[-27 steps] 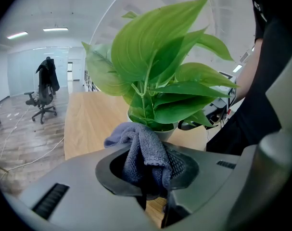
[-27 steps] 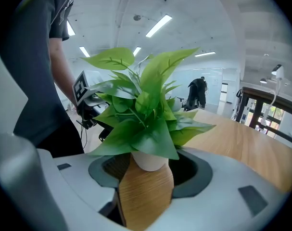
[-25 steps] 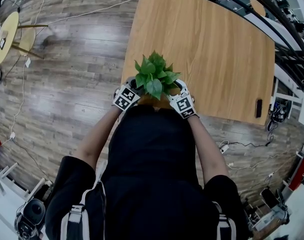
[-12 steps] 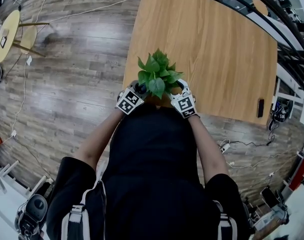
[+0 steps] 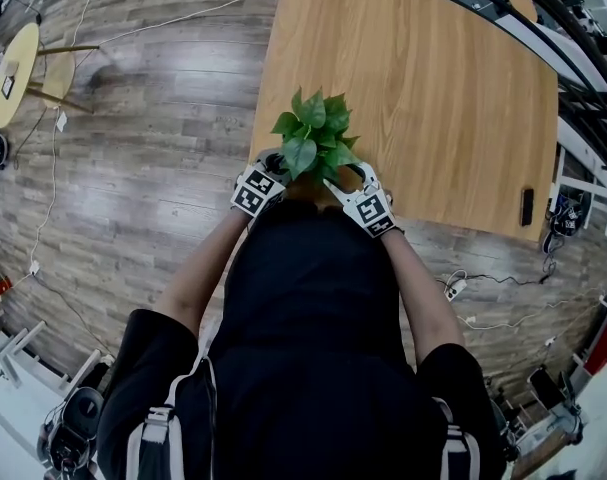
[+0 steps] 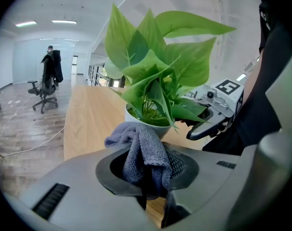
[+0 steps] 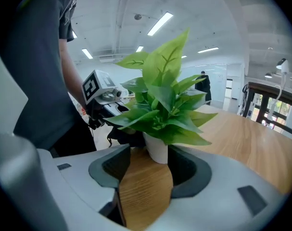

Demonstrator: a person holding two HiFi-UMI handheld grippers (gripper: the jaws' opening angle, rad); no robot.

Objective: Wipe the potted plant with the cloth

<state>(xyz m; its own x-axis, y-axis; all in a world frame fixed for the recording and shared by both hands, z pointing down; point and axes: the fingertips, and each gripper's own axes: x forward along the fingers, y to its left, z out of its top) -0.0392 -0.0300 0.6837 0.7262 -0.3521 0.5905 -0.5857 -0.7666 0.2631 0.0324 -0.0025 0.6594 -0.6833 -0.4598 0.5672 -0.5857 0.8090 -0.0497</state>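
The potted plant point(image 5: 313, 133) stands at the near edge of the desk point(image 5: 433, 98), right in front of the person and a bit left of the desk's middle. It's upright, w/ green leaves spreading over a small white pot point(image 7: 157, 148).

The cloth point(image 6: 141, 155) is a grey, bunched rag. It's pinched between the jaws of the left hand-held gripper point(image 6: 148, 170), w/ a loose fold sticking up toward the pot's left side. In the left gripper view that fold overlaps the pot's rim. It looks to be at the pot or just beside it, but I can't confirm contact.

The right hand-held gripper point(image 7: 148, 170) comes in from the plant's right. Its jaws are spread w/ nothing in them. The pot sits at their mouth, roughly centred, w/ bare desk wood between the pads. I can't tell whether either pad touches the pot.

Progress, as I judge it:
- Cloth is picked up and brought to the plant, so that part's done.
- Right side looks set to steady the pot, but no grip on it yet.
- The wiping itself looks barely begun, if at all. The cloth is low by the pot, not on any leaf, and the leaves look equally clean, so no telling which are done.
- Left to do: leaves, and prob. the pot wall.
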